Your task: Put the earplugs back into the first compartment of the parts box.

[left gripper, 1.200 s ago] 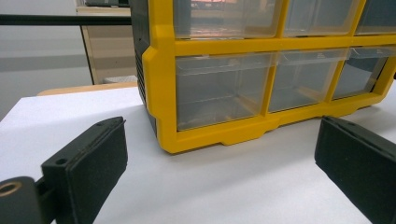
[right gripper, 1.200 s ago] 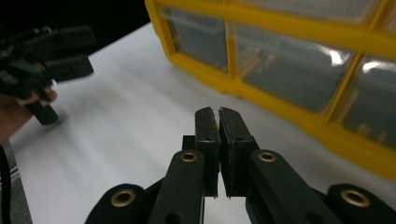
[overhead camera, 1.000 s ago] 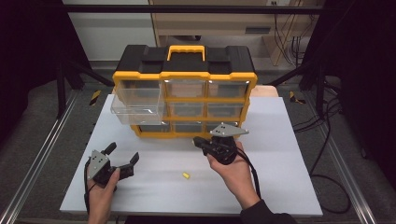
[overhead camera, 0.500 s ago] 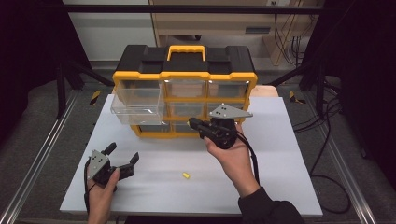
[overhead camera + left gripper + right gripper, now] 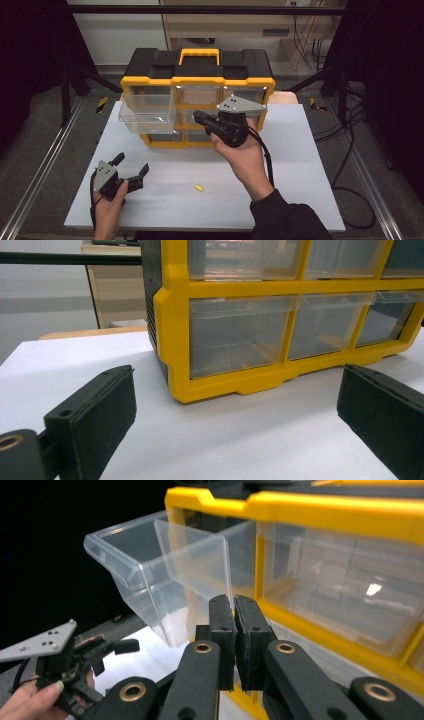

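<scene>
Step in hand, by judgement: right gripper (image 5: 199, 118) is up at the front of the drawer cabinet (image 5: 197, 82), aimed toward the pulled-out drawer (image 5: 146, 112) on the cabinet's left side, middle row. R jaws pressed together; the right gripper view shows nothing obvious between the pads, though a very small item there can't be ruled out. Left gripper (image 5: 132, 167) sits low near the table's (image 5: 310, 165) front left corner, jaws spread wide with nothing between them; the left gripper view looks along the table at the cabinet's lower corner.

Small yellow piece (image 5: 199, 188) lies loose on the table, well apart from both grippers, between the two hands and nearer the front edge.

Next move, judged: R tip has to get over the open drawer's rim w/o knocking its clear wall, which is thin and likely flexes. If the yellow piece is the part to be stowed, a pickup is needed first: fine pinch, small target.

Containers: open drawer looks empty, clear through to its floor. Closed drawers are see-through; those seen up close appear empty, remaining contents too dim to tell.
</scene>
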The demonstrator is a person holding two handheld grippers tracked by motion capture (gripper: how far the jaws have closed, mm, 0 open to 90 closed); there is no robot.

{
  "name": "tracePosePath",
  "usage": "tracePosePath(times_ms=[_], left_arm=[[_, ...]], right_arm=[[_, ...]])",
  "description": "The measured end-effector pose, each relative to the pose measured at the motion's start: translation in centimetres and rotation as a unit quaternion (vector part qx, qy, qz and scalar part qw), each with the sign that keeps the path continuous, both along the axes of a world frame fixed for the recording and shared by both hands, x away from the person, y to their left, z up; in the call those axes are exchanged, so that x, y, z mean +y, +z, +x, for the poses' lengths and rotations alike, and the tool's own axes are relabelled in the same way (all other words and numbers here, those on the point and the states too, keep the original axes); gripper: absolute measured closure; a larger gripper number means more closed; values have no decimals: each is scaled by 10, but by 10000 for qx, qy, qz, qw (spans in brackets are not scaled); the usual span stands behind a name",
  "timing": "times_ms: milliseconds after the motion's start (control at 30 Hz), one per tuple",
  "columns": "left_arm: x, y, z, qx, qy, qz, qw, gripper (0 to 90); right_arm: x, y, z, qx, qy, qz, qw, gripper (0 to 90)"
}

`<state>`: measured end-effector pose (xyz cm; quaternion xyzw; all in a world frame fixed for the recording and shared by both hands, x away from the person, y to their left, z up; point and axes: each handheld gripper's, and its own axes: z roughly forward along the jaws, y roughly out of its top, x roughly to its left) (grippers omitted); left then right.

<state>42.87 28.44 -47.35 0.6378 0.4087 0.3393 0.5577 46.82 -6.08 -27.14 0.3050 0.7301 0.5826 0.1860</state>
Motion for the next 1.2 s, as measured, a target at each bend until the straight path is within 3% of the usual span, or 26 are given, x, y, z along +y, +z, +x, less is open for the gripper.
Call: tracePosePath(times_ms=[500,1067,1200], left_arm=[[-1,0,0,14,-25,6,10000,22],[-1,-1,1,35,-48,-38,10000,22],[-1,-1,1,42,-59,-48,10000,22]], right_arm=[[21,29,5,-289,70,-86,9995,874],[35,50,9,-415,188,210,9987,871],[42,53,9,-458,230,139,9986,870]])
